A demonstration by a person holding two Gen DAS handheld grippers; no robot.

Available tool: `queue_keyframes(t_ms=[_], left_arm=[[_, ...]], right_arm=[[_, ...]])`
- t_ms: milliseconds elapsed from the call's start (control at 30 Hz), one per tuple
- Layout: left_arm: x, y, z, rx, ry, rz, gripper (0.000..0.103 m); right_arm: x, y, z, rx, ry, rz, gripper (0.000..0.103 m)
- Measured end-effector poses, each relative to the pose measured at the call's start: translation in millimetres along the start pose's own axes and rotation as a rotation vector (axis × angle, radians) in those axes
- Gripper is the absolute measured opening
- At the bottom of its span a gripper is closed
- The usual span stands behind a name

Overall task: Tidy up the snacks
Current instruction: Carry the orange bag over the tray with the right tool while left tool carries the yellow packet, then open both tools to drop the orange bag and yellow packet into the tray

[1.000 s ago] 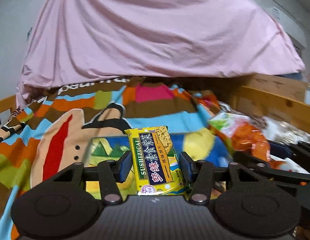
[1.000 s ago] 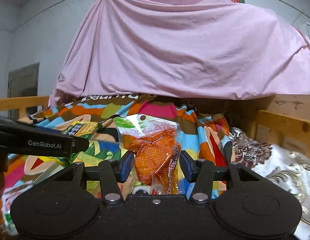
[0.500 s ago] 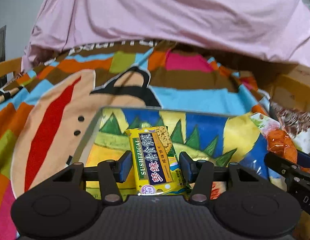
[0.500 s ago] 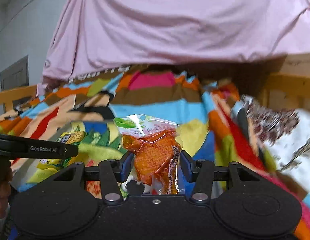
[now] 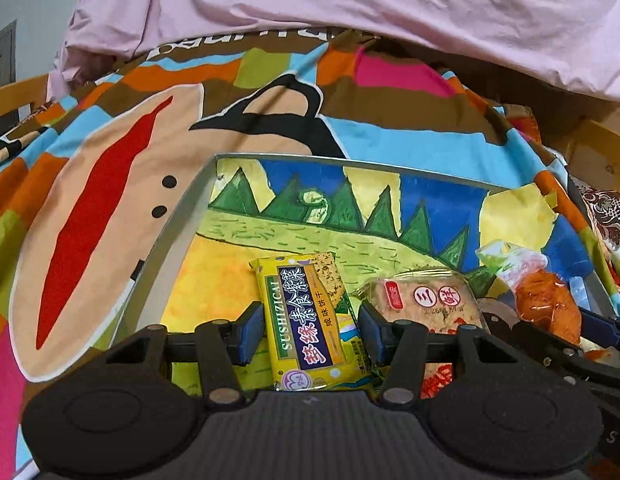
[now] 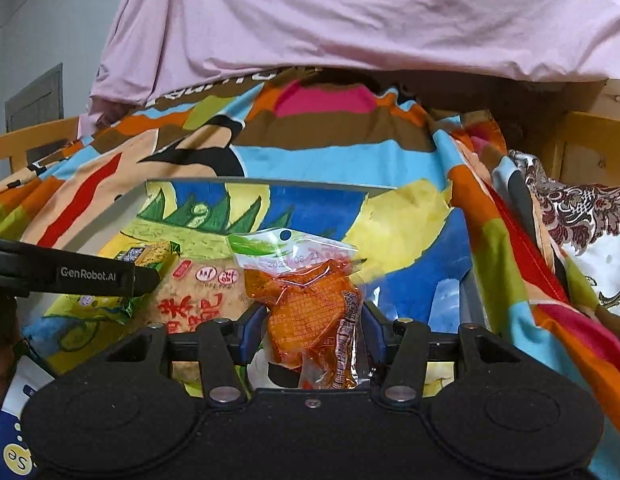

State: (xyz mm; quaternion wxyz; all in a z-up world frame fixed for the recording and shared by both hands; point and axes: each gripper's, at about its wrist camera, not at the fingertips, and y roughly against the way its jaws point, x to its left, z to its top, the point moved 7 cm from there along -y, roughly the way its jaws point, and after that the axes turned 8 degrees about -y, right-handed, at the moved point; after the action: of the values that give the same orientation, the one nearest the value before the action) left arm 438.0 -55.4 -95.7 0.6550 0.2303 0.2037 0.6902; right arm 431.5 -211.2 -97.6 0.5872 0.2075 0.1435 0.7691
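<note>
Snacks fill both grippers here, each poised over a shallow grey-rimmed tray lined with a painted landscape picture, which sits on a bright cartoon-print blanket. Farthest left, the left gripper carries a flat yellow biscuit packet with a dark blue label. It is held lengthwise between the blue pads, with slim gaps showing on either side, so I cannot tell whether the jaws still pinch it or have loosened; the packet appears to hang low over the tray floor, which reads as a set-down in progress. Just right of it, a round tan rice-cracker pack with red seals already lies in the tray, so this packet seems meant to go alongside it on the open yellow patch. Farther right, the right gripper has closed its narrow jaws on a clear pouch of orange snack with a green-and-white header, gripped near its bottom so the header stands upright and clear of the other packs. It hovers over the tray's right, blue-painted part, probably its intended spot. Behind everything hangs a draped pink sheet.
</note>
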Motion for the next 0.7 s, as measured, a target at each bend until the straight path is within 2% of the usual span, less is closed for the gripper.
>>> queue_keyframes(t_ms=[200,267,333,400,500,700], left_arm=[[0.1,-3.0,-2.9,0.035,0.009,-0.019,0.059],[1.9,-2.2,-3.8,0.043,0.029,-0.026,0.066],[4.7,1.7,-3.9,0.043,0.050,-0.025,0.074],[8.0,8.6,-2.3,0.030,0.075,-0.029,0.082],[12.8,24.3,1.0,0.001,0.106,-0.036,0.088],[21.0,70.7,14.9,-0.090,0.124,-0.027,0.098]], right_arm=[[0.8,-1.6,-1.1,0.012,0.004,-0.007,0.058],[1.1,-0.2,0.3,0.008,0.005,-0.003,0.069],[0.9,4.7,4.1,-0.011,-0.004,0.000,0.074],[-0.4,12.3,8.8,-0.034,-0.019,-0.014,0.076],[-2.1,27.3,18.1,-0.065,-0.037,-0.034,0.081],[-3.4,82.6,49.9,-0.188,-0.068,-0.053,0.091]])
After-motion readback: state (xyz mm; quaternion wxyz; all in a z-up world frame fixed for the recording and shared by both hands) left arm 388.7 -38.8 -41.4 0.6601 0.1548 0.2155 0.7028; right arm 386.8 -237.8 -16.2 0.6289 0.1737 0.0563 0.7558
